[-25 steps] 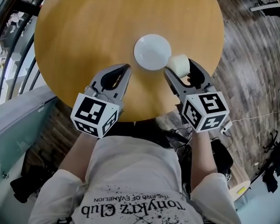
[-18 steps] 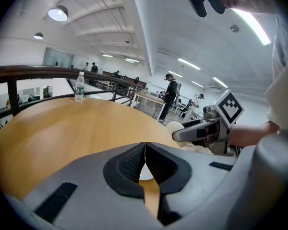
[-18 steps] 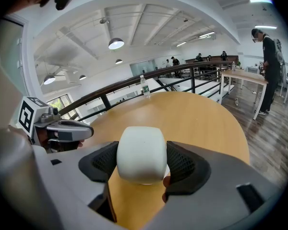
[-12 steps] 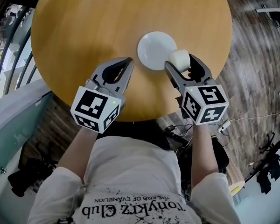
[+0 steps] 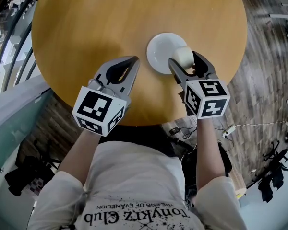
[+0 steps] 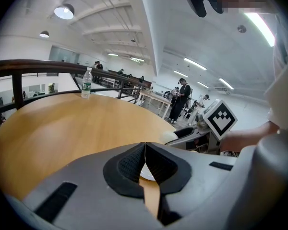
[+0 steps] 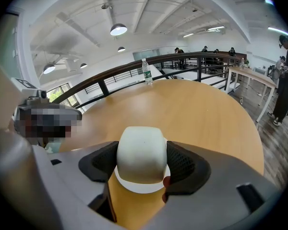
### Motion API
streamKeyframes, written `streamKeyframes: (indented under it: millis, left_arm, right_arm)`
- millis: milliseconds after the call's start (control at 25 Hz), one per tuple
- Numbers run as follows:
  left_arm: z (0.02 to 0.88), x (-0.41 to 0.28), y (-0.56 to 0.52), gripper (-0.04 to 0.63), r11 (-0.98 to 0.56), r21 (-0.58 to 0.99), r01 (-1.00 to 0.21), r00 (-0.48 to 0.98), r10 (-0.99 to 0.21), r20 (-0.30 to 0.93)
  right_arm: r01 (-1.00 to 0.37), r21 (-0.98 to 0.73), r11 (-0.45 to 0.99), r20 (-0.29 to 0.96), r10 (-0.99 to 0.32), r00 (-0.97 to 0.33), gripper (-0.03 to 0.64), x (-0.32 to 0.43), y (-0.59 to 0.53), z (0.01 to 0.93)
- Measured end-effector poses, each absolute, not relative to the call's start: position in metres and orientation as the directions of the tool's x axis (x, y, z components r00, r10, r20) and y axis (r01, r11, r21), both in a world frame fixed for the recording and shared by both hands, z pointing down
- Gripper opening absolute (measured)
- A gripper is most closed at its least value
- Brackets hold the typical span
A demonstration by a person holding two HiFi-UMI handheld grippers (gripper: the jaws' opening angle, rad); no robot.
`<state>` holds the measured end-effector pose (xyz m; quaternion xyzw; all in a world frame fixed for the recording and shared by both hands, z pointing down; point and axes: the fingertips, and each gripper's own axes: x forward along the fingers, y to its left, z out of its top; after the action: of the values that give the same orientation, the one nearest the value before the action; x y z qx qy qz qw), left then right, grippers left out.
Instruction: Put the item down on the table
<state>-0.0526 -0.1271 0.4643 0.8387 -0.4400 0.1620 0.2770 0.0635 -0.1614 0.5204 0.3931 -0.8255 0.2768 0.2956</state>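
Observation:
A white cup (image 5: 184, 55) is held between the pads of my right gripper (image 5: 184, 59), which is shut on it. In the head view the cup hangs over the right rim of a white saucer (image 5: 162, 51) on the round wooden table (image 5: 96, 28). The right gripper view shows the cup (image 7: 141, 152) upside-down-looking between the jaws, with the saucer (image 7: 141, 186) showing just below it. My left gripper (image 5: 133, 60) hovers to the left of the saucer, shut with nothing in it; its jaws (image 6: 145, 150) meet in the left gripper view.
A plastic water bottle (image 7: 146, 72) stands at the table's far edge by a dark railing (image 7: 110, 75). The table's near edge (image 5: 134, 121) lies under both grippers. People stand at desks (image 6: 181, 97) beyond the table.
My right gripper has carried the cup leftward from beside the saucer to over its right rim. The left gripper has stayed shut and nearly still.

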Motion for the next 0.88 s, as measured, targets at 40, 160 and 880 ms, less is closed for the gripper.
streamKeyframes:
  millis: [40,160,880]
  left_arm:
    - [0.466,-0.054,-0.127,0.025,-0.456,0.324,-0.829,0.559,-0.648,0.517]
    - [0.470,-0.056,-0.126,0.025,-0.449,0.328,-0.831,0.556,-0.648,0.520]
    - [0.484,-0.069,-0.119,0.025,-0.415,0.337,-0.845,0.534,-0.647,0.544]
  right_arm:
    - [-0.812,-0.225,0.538,0.709,-0.481,-0.515,0.328,0.062,-0.162,0.524]
    - [-0.811,-0.225,0.540,0.721,-0.469,-0.511,0.328,0.060,-0.163,0.534]
    - [-0.797,-0.156,0.583,0.790,-0.411,-0.455,0.328,0.047,-0.166,0.581]
